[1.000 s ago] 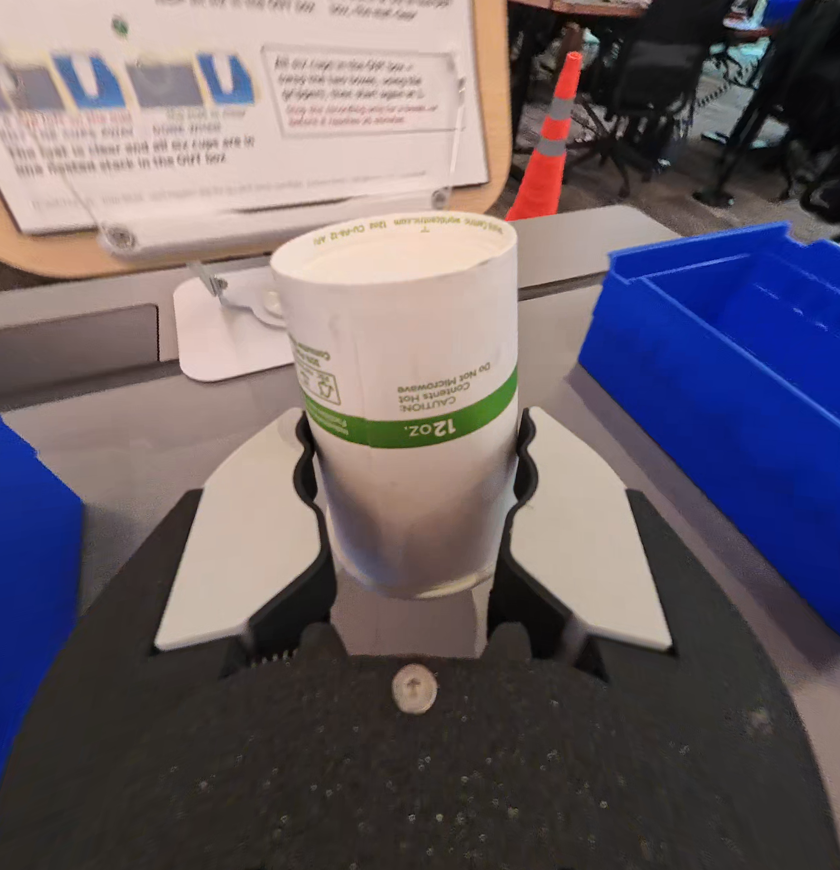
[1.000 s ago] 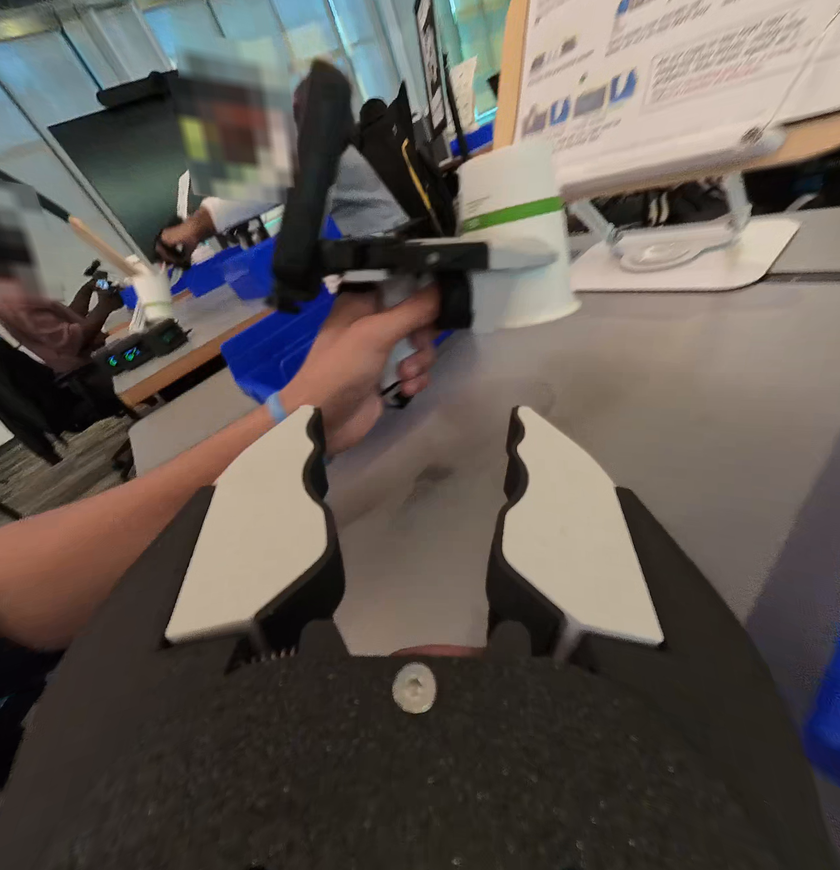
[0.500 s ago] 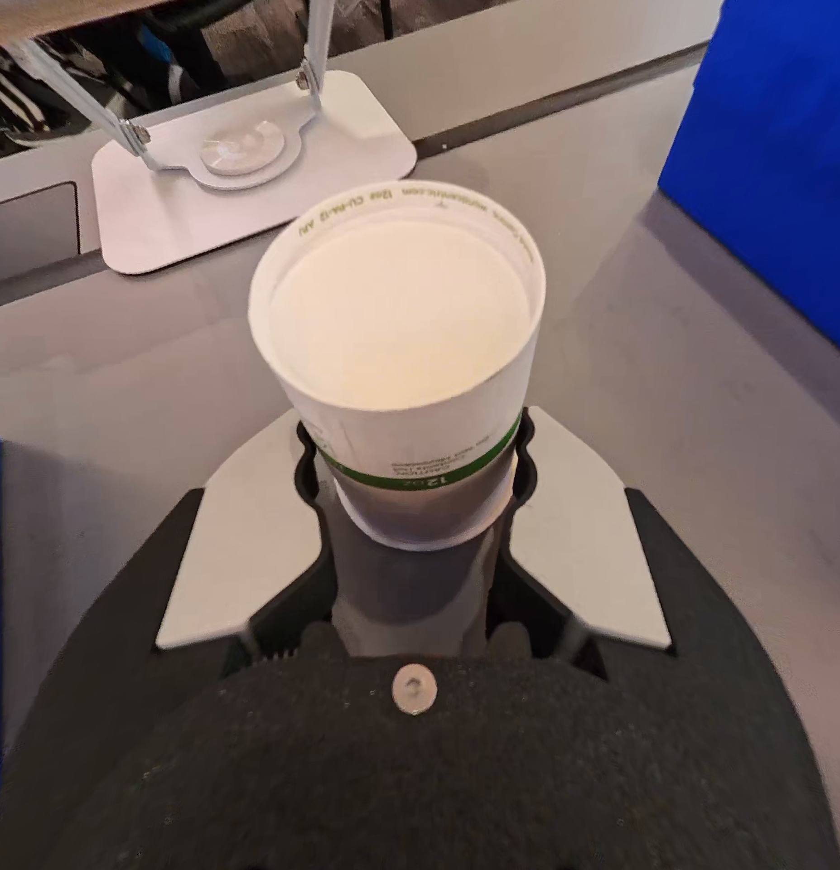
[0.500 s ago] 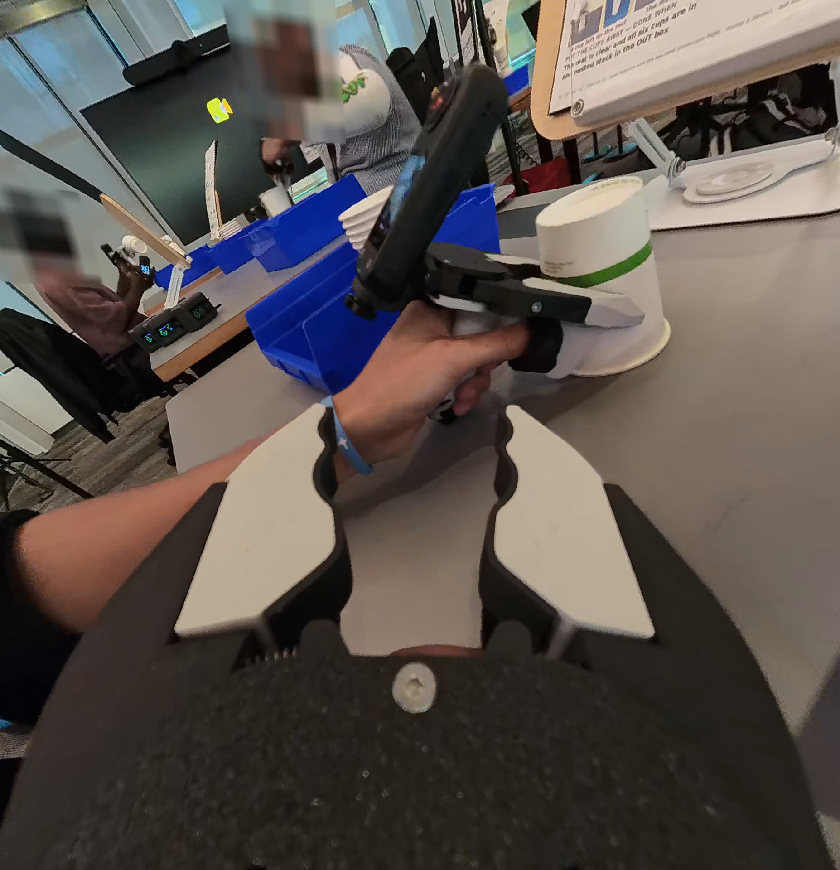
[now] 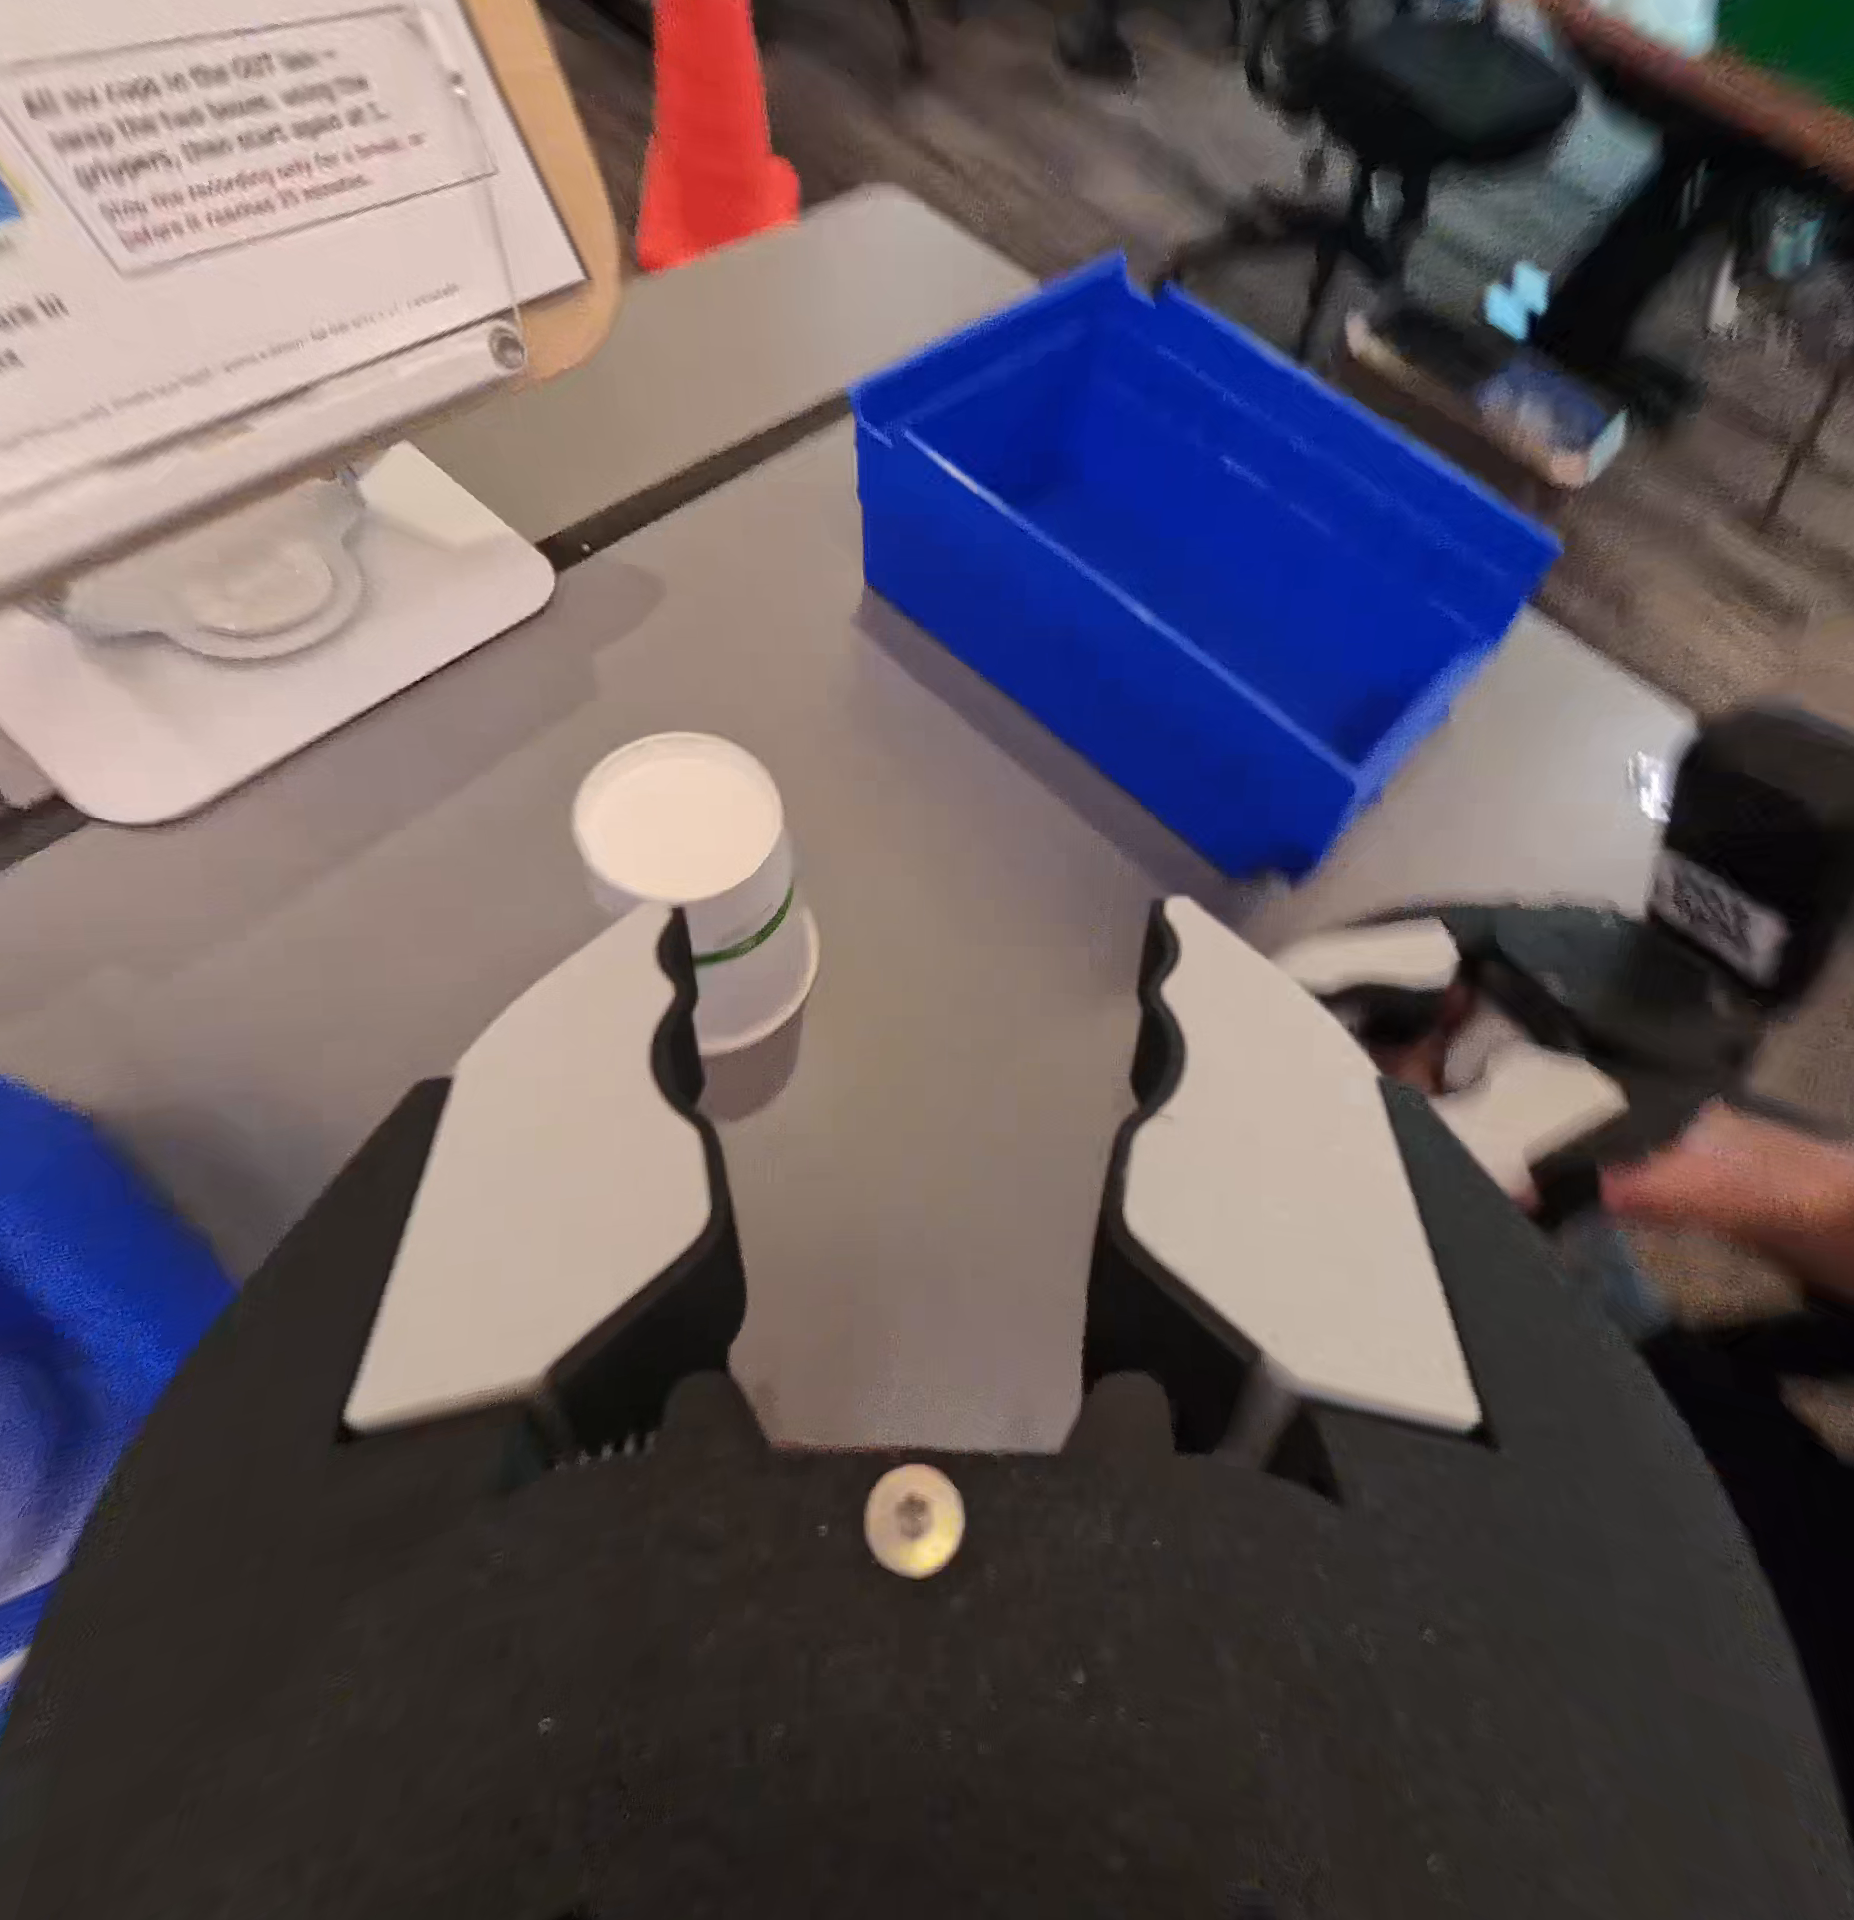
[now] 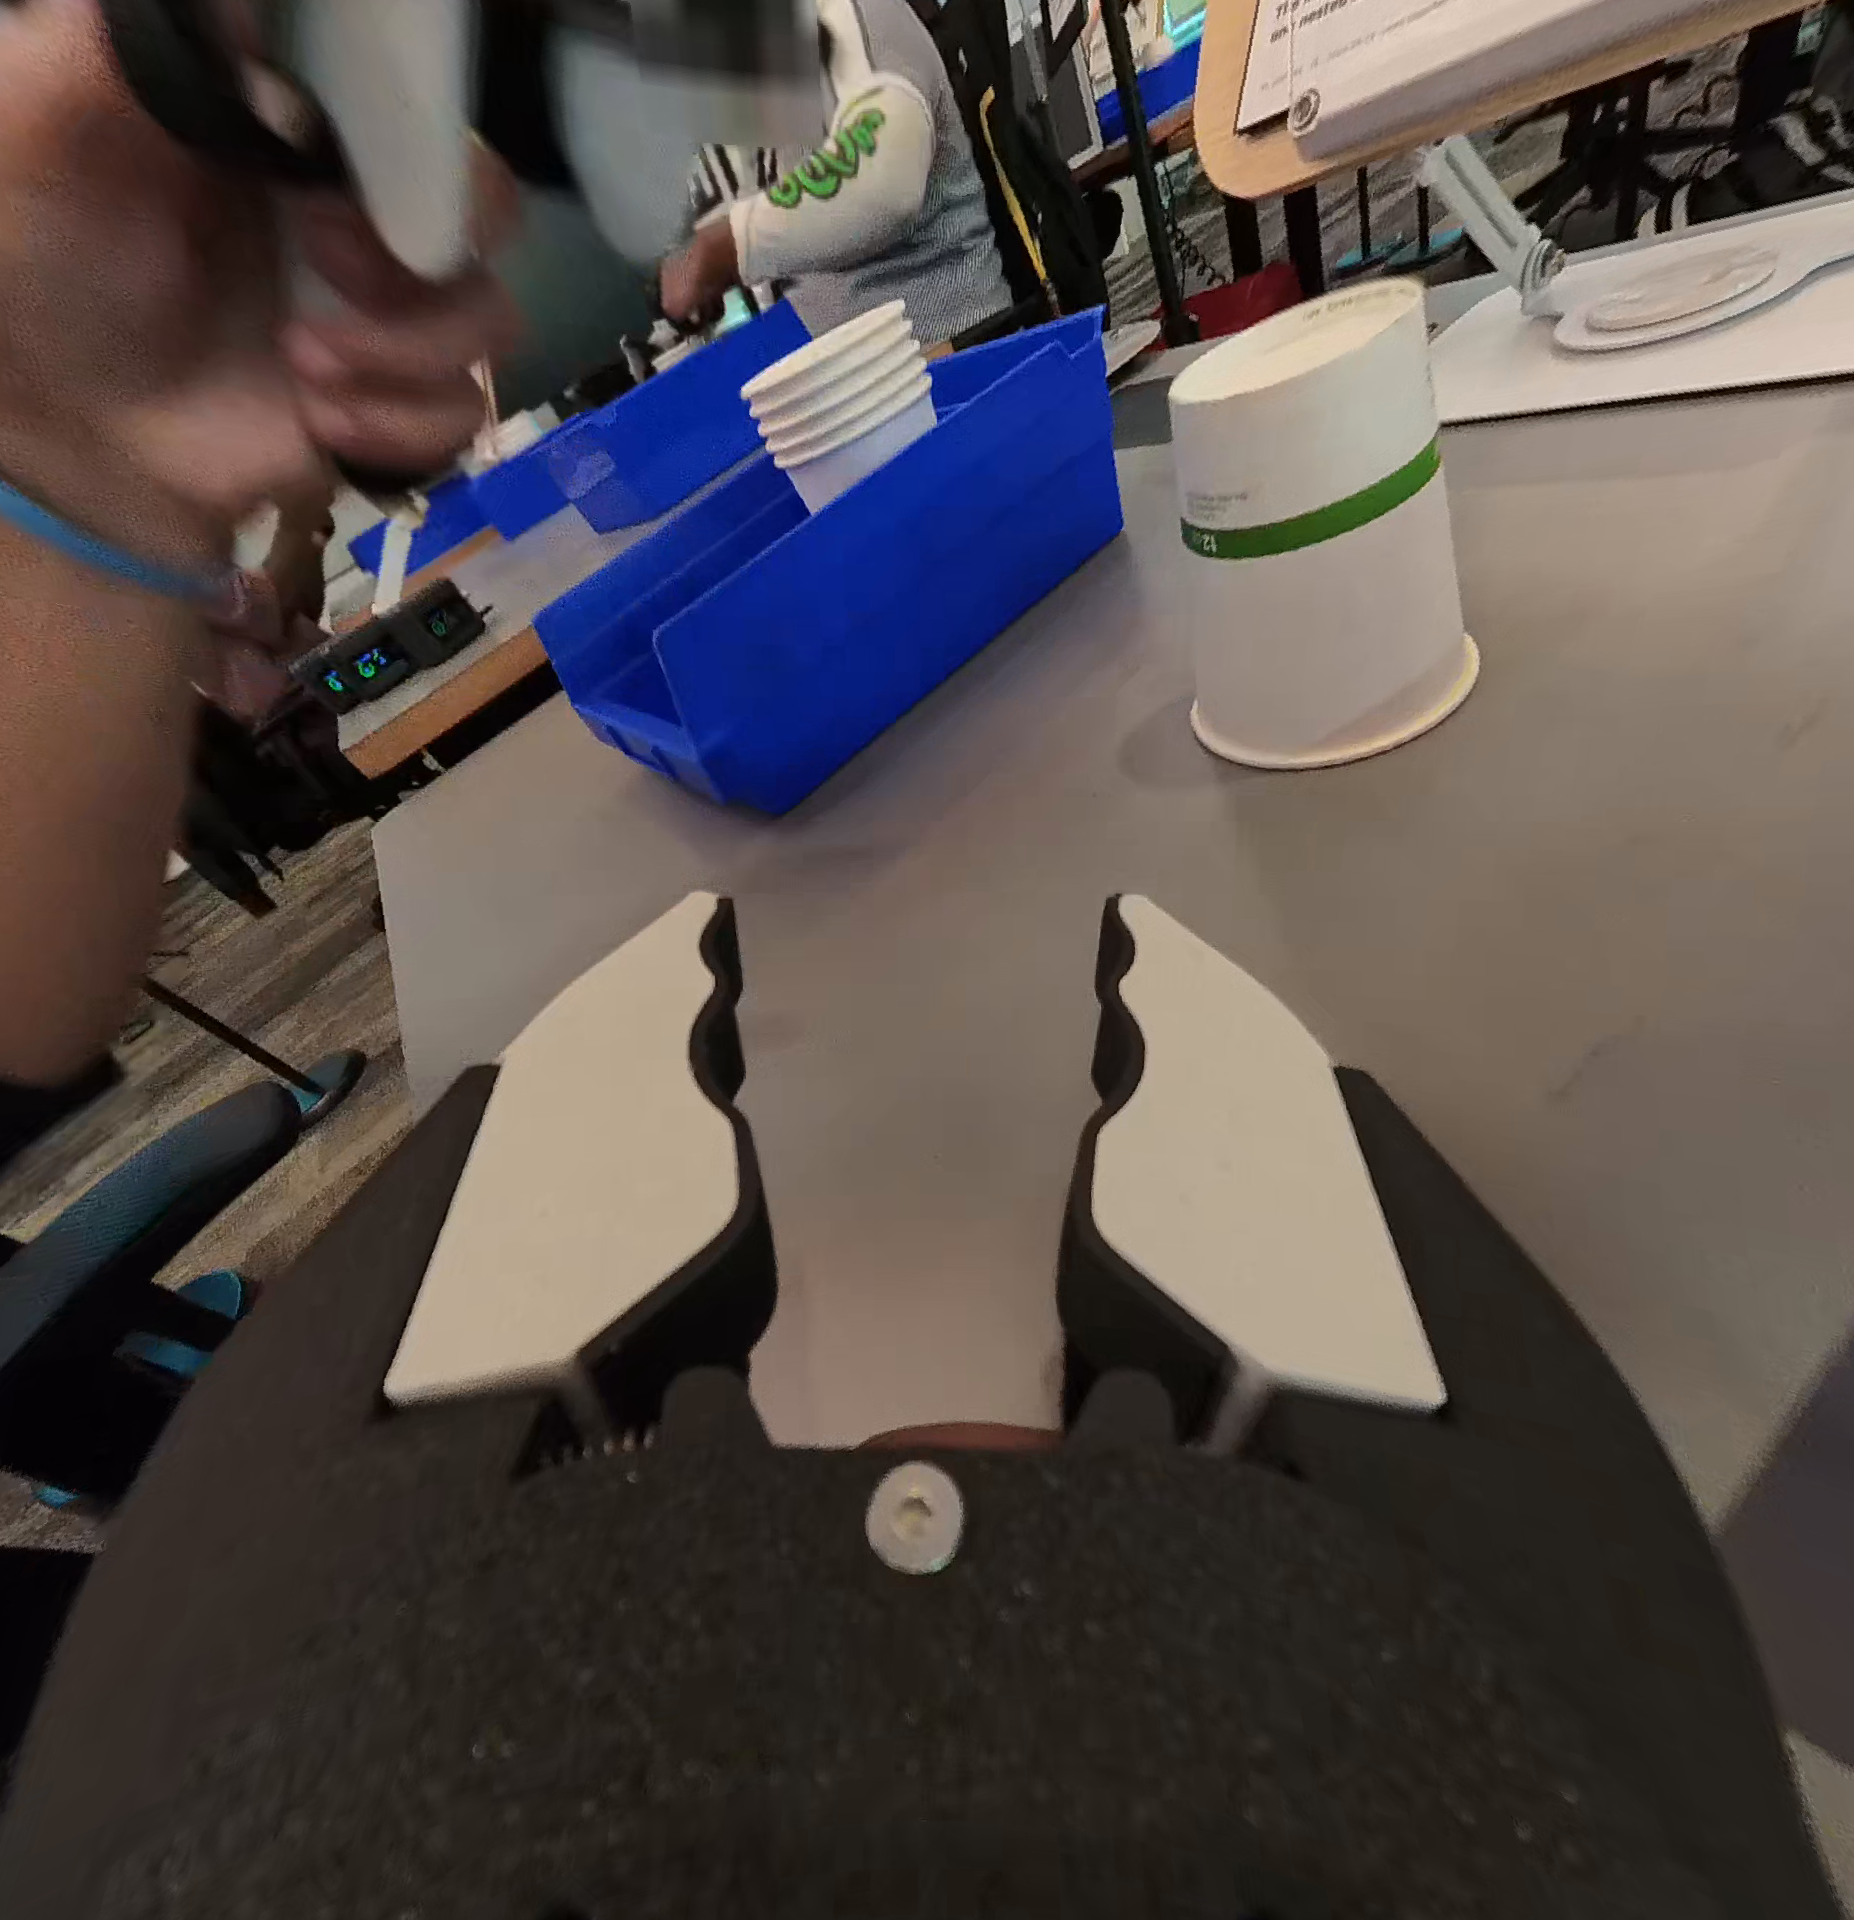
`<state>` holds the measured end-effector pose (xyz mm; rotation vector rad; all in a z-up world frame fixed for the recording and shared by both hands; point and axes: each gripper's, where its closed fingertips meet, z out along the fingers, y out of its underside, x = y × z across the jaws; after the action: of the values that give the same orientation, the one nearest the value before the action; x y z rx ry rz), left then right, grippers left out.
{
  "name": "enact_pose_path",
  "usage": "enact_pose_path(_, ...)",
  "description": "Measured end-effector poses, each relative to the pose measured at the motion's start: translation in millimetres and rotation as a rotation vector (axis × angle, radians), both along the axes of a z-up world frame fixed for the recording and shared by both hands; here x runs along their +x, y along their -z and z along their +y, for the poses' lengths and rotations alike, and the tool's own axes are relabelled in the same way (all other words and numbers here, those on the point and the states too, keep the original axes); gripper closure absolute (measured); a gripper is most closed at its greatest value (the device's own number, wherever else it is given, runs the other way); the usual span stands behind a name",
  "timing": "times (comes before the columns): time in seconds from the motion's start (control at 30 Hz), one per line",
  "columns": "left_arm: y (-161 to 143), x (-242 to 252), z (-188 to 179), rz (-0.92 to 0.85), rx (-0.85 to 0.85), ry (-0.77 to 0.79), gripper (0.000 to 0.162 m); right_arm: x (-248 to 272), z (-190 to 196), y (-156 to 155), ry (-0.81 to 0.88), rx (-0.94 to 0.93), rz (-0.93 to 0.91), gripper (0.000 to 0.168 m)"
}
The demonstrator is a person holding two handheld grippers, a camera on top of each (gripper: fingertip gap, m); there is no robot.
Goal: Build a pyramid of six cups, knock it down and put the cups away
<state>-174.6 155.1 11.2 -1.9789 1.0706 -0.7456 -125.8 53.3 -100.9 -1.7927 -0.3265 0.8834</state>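
One white paper cup with a green band (image 5: 707,902) stands upside down on the grey table (image 5: 954,1039); it also shows in the right wrist view (image 6: 1318,520). My left gripper (image 5: 910,925) is open and empty, raised above the table, with the cup just beyond its left finger. My right gripper (image 6: 915,914) is open and empty over the table's near part. A nested stack of several white cups (image 6: 845,400) stands in a blue bin (image 6: 850,623) at the table's left.
An empty blue bin (image 5: 1193,561) sits at the table's right. A sign board on a white stand (image 5: 227,582) is at the back, an orange cone (image 5: 710,125) behind it. The left hand (image 6: 123,312) holding the left gripper is blurred at upper left.
My left gripper has let go of the cup, opened and lifted up and back. The cup now stands alone on the table. The right gripper has barely shifted.
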Motion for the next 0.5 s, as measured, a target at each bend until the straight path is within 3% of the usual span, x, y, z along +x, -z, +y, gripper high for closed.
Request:
enact_pose_path(0.07,-22.4,-38.9,4.3,0.161,0.067,0.117,0.095,-4.4,-2.4,2.2,-0.028,-0.008,-0.005,0.103)
enact_pose_path(0.13,-29.1,-86.2,33.6,0.345,0.167,0.162,0.108,-9.4,-5.9,0.6,-0.054,0.007,-0.02,0.103)
enact_pose_path(0.2,-16.6,-126.1,59.0,0.492,0.166,0.25,0.111,-12.4,-9.6,-1.4,-0.075,0.042,-0.069,0.104)
enact_pose_path(0.3,16.3,-173.9,99.7,0.66,0.042,0.245,0.117,-12.7,-11.0,-5.0,-0.082,0.093,-0.129,0.105)
enact_pose_path(0.4,46.5,-197.8,112.2,0.738,-0.111,0.27,0.126,-11.9,-10.3,-6.0,-0.085,0.088,-0.113,0.106)
enact_pose_path(0.5,63.6,-207.3,119.8,0.796,-0.116,0.288,0.129,-8.5,-8.2,-4.2,-0.077,0.071,-0.094,0.107)
